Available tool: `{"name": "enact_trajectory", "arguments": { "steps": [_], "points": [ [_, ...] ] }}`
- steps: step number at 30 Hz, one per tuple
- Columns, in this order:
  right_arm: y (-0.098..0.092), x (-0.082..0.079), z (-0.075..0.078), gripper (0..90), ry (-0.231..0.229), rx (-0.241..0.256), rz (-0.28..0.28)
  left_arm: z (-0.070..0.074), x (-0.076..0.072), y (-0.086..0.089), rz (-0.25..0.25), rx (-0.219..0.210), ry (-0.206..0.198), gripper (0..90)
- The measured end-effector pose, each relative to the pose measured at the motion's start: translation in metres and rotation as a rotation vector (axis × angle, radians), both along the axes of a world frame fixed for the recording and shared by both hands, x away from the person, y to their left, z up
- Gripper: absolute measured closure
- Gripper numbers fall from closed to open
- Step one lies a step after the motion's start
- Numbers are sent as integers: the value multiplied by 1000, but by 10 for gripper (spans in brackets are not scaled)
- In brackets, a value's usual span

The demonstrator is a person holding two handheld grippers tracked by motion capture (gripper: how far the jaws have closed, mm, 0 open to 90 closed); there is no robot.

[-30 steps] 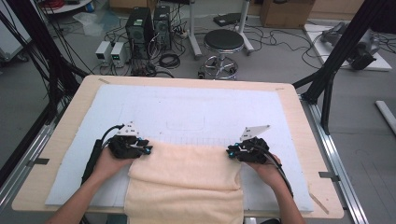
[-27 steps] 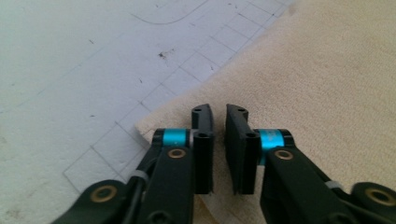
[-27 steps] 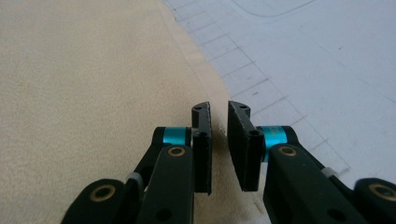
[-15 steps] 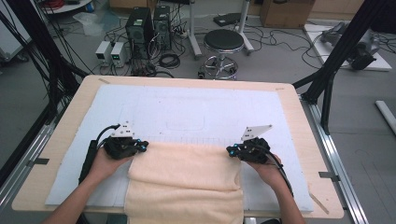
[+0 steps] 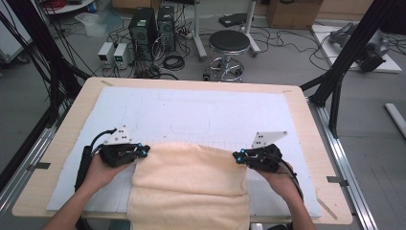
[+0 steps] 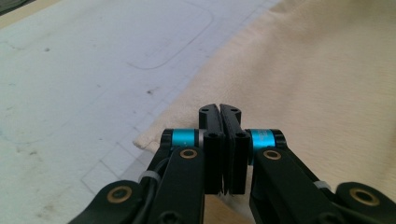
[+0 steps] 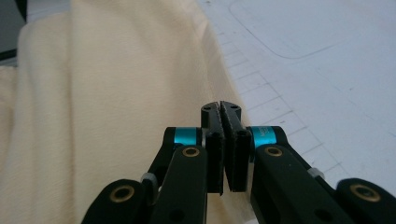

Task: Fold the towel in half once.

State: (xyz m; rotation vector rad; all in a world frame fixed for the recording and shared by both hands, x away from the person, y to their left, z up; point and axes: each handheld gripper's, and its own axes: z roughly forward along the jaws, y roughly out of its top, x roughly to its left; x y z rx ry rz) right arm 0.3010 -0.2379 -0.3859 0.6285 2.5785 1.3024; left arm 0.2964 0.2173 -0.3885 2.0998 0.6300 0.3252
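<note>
A: Counting from the near edge: one cream towel point(image 5: 189, 187), folded, with its near end draped over the front of the bench point(image 5: 62, 129) and its far fold lying across the white mat point(image 5: 191, 108).

B: And the grippers?

A: Two. The left gripper point(image 5: 143, 150) sits at the towel's far left corner, the right gripper point(image 5: 237, 155) at the far right corner, each held in one hand: left hand point(image 5: 98, 170), right hand point(image 5: 280, 179). They point toward each other across the fold.

B: Spread or pressed together?

A: Both pressed together. In the left gripper view the jaws of the left gripper point(image 6: 219, 109) meet with no gap over the towel point(image 6: 317, 84), whose corner lies just beside them. In the right gripper view the right gripper point(image 7: 220, 106) has its jaws closed the same way at the towel point(image 7: 107, 102) edge. I cannot tell whether any cloth is caught between either pair.

B: Anything else on the bench?

A: One mat, with one rounded rectangle outline point(image 5: 190, 125) drawn near its middle, beyond the towel. Each gripper carries one grey three-cornered plate, so two.

B: Farther off?

A: On the floor beyond the bench: one round stool point(image 5: 229, 45), two dark computer towers point(image 5: 153, 28), and two small white boxes point(image 5: 114, 51) beside them.
</note>
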Motion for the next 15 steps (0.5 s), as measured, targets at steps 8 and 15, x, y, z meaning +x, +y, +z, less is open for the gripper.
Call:
{"name": "enact_trajectory", "arguments": {
  "steps": [8, 15],
  "points": [
    [-8, -74, 13, 884, -1, 57, 103, 7, -74, 22, -86, -40, -15, 877],
    [-13, -81, 21, 705, -23, 17, 63, 6, -71, 28, -72, -54, 8, 665]
  ]
}}
